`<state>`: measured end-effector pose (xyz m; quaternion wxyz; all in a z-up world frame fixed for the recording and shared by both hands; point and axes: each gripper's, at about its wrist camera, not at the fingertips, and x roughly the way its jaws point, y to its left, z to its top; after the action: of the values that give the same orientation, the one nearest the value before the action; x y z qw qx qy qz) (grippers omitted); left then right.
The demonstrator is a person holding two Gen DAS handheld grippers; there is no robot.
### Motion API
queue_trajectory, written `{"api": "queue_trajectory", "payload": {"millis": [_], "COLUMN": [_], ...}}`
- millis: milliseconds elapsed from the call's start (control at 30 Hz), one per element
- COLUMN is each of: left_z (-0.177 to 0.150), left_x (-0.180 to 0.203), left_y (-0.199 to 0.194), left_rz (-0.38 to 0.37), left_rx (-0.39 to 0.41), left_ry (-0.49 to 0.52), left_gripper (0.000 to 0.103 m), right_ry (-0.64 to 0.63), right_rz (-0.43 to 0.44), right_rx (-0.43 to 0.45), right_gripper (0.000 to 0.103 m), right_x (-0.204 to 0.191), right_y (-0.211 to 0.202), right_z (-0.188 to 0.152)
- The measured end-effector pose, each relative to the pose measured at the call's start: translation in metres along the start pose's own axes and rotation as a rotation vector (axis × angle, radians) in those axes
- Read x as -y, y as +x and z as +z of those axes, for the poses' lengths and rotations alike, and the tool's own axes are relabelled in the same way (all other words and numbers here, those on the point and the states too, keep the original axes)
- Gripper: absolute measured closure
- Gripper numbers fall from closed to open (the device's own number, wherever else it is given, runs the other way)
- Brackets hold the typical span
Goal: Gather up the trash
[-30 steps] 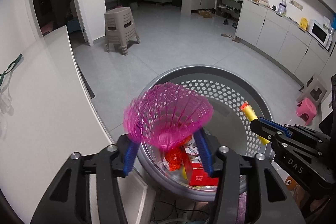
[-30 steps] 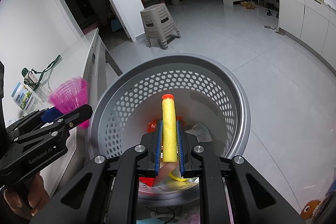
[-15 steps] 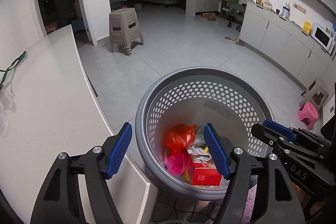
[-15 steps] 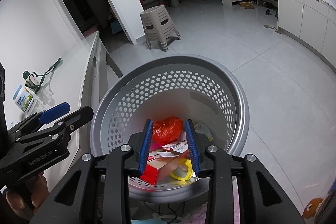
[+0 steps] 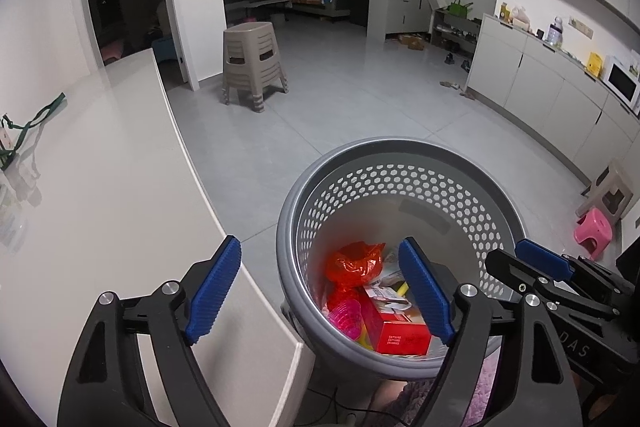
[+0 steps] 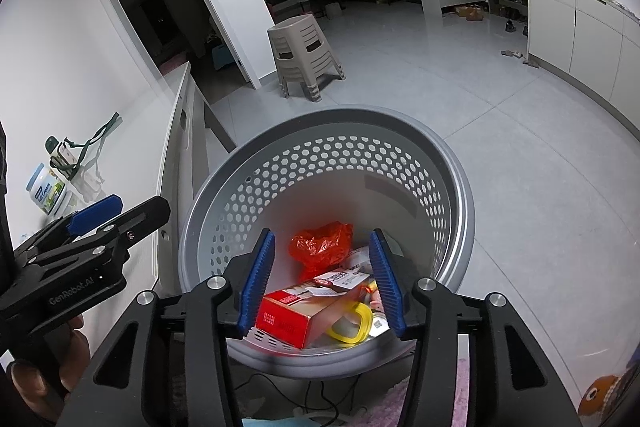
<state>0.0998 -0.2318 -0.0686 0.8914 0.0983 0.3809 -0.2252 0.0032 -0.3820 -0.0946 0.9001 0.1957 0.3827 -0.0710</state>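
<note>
Right wrist view: right gripper (image 6: 324, 279) and left gripper (image 5: 320, 293) both gape empty over the basket (image 6: 456, 163). Red bag (image 6: 322, 247) at 12 o'clock looks light, crinkly; pinch a fold. Red box (image 6: 296, 319) looks stiff; grip its long sides.

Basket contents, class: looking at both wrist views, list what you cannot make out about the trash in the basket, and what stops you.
- Basket floor: both views, buried under trash.
- Red box print: both views, too small and blurred.
- Yellow ring: right view, blurred and partly behind the right gripper finger; what it is cannot be told.
- Pink cup: left view only, half hidden by the box.
- Basket near side: cut off by the left gripper fingers.
</note>
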Motion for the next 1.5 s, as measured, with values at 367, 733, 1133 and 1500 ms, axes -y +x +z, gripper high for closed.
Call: {"api": "queue_trajectory", "payload": {"millis": [367, 733, 1133, 1500], "left_z": [0.000, -0.002, -0.005, -0.003], "left_x": [-0.006, -0.006, -0.005, -0.008], "left_y": [-0.008, -0.013, -0.016, -0.014], "left_rz": [0.031, 0.049, 0.058, 0.057], "left_rx": [0.024, 0.035, 0.035, 0.019], "left_ry": [-0.018, -0.016, -0.020, -0.032], "left_gripper": [0.009, 0.007, 0.006, 0.006], "right_ry": [-0.011, -0.026, -0.027, -0.031], "right_rz": [-0.017, -0.020, -0.019, -0.016], "right_rx": [0.026, 0.044, 0.049, 0.049], "right_gripper": [0.043, 0.039, 0.038, 0.038], "right_x": [-0.004, -0.010, -0.012, -0.014], "right_y": [-0.005, -0.010, -0.014, -0.014], "right_z": [0.000, -0.002, -0.003, -0.002]}}
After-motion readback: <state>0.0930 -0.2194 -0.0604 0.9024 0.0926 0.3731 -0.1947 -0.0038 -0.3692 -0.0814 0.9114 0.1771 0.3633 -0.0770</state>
